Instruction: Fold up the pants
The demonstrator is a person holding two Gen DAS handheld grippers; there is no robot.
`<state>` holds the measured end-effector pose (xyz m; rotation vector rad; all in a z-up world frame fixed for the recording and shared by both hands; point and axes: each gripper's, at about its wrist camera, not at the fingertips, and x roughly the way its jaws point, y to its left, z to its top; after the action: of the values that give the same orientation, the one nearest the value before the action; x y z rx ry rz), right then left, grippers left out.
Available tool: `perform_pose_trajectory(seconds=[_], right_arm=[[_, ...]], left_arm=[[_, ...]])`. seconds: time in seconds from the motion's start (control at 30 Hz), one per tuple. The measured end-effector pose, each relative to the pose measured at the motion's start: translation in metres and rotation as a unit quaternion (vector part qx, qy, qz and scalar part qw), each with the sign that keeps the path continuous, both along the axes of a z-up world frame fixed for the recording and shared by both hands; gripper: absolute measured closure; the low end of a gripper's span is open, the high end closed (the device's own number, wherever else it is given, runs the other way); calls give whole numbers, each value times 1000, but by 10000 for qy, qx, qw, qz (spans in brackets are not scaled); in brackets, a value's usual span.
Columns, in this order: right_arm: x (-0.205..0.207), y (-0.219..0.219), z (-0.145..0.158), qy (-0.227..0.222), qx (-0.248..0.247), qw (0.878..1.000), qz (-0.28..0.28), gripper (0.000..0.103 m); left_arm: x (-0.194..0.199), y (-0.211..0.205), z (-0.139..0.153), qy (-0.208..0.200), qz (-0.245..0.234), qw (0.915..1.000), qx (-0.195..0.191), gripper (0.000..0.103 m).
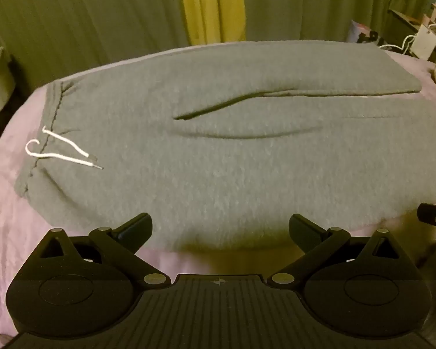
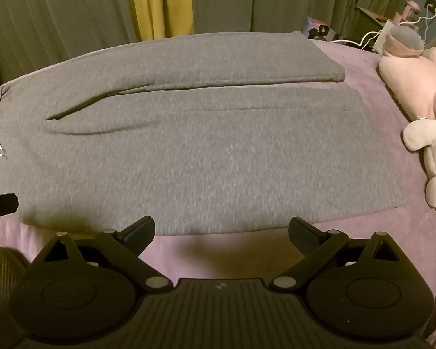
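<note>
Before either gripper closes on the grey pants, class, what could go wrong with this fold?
1. The white drawstring lies loose at the waistband and may snag or get trapped in the fold.
2. A ridge wrinkle crosses the pants; folding could press it in.
3. The stuffed toys sit close to the leg hems, so a swung leg might catch them.
Both the left gripper and right gripper are open.
</note>
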<state>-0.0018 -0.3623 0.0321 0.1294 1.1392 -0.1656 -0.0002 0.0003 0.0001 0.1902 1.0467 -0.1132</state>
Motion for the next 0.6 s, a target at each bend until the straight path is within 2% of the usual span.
perform_pose_trajectory(seconds=[0.33, 0.6], right_arm=[[4, -3, 6, 19, 23, 10000, 39, 4], [0, -1, -1, -17, -25, 10000, -2, 4]], left_arm=[[5, 5, 3, 16, 28, 10000, -32, 0], [3, 4, 3, 7, 79, 10000, -40, 0]])
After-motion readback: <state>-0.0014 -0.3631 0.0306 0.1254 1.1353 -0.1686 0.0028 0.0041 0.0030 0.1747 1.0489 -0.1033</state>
